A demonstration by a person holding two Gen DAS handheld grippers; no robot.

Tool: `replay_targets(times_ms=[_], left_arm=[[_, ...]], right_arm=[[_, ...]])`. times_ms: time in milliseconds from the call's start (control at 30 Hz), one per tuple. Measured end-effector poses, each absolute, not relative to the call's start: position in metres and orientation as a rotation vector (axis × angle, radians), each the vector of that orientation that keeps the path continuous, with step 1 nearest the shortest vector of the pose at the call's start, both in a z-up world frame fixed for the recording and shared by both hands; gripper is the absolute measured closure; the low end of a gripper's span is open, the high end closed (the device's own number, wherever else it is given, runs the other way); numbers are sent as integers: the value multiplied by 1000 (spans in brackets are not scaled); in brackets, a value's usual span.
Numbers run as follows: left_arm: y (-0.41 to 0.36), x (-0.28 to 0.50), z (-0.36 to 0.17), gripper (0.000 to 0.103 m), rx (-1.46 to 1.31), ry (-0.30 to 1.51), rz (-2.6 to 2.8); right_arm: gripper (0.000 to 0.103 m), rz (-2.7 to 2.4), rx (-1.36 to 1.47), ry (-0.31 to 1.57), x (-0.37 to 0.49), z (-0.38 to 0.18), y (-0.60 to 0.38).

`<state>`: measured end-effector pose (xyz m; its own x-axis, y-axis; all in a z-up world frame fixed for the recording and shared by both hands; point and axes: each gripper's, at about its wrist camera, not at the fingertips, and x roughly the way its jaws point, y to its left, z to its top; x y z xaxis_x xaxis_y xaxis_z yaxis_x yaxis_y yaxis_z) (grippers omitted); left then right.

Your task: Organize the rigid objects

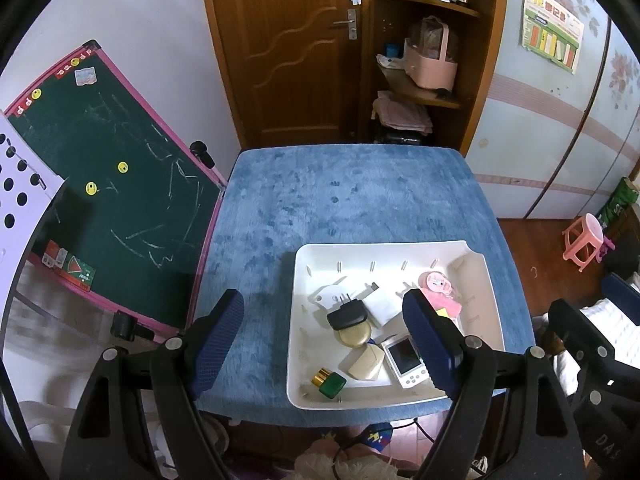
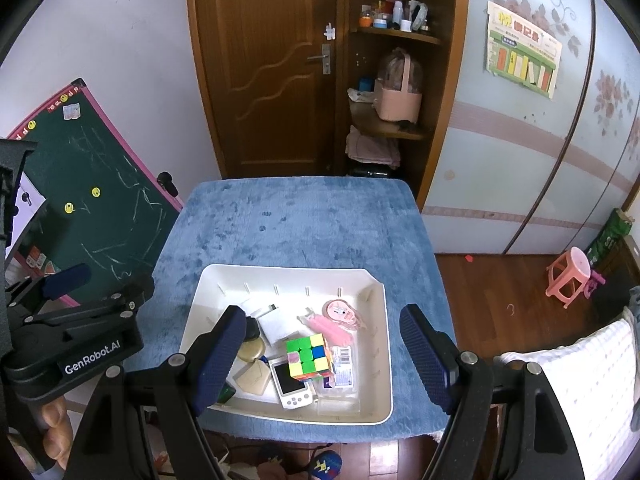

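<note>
A white tray (image 1: 304, 360) (image 2: 380, 360) sits on the blue cloth table (image 1: 340, 200) (image 2: 300, 220) near its front edge. It holds a black charger (image 1: 347, 314), a round gold compact (image 1: 354, 336), a beige case (image 1: 363, 363), a green bottle with gold cap (image 1: 329, 382), a white handheld device (image 1: 405, 358) (image 2: 291, 383), pink items (image 1: 438, 284) (image 2: 340, 312) and a colour cube (image 2: 310, 354). My left gripper (image 1: 324, 344) is open and empty above the tray's left side. My right gripper (image 2: 326, 354) is open and empty above the tray.
A green chalkboard (image 1: 120, 184) (image 2: 92, 216) leans left of the table. A wooden door (image 1: 296, 52) and shelves (image 1: 424, 60) stand behind. A pink stool (image 1: 584, 244) (image 2: 568, 276) is on the floor at right. The left gripper's body (image 2: 68, 344) shows at left.
</note>
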<state>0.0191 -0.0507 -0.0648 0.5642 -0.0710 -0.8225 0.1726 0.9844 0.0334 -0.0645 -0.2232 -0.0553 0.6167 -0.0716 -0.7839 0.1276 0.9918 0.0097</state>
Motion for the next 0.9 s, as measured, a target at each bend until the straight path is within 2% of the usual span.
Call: replay_targets(times_ms=[900], left_arm=[[-51, -7, -61, 19, 107, 953, -128]], right_arm=[[23, -93, 65, 904, -71, -57, -226]])
